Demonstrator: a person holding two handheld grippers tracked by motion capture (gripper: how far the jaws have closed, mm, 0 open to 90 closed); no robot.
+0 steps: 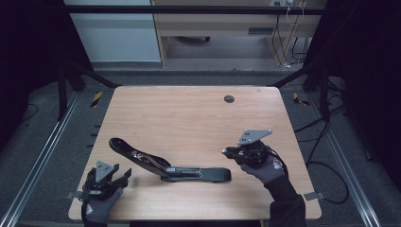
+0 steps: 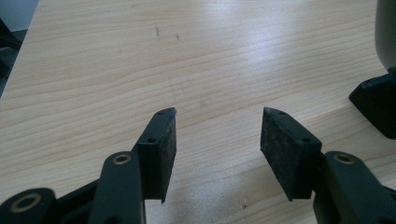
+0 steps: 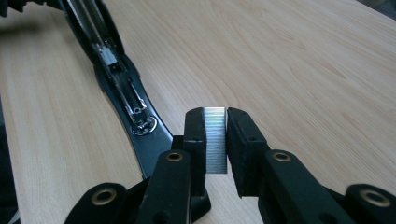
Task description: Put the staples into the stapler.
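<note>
Between right gripper (image 3: pixel 215 122) jaws (pinched): staple strip (image 3: pixel 215 140)

— Any lettering on my stapler (image 1: pixel 170 165) or the strip of staples (image 3: pixel 215 140)?

— None I can read. The red patches on my gloves (image 1: pixel 278 164) are too small to make out.

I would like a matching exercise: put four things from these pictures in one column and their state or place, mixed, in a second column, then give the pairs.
1. left gripper
2. right gripper
3. stapler
4. staple strip

a. lies opened flat on the table
b. silver, pinched between two black pads
c. jaws apart, nothing between them
d. shut on a small metal block

Pairs: 1-c, 2-d, 3-a, 4-b
</note>
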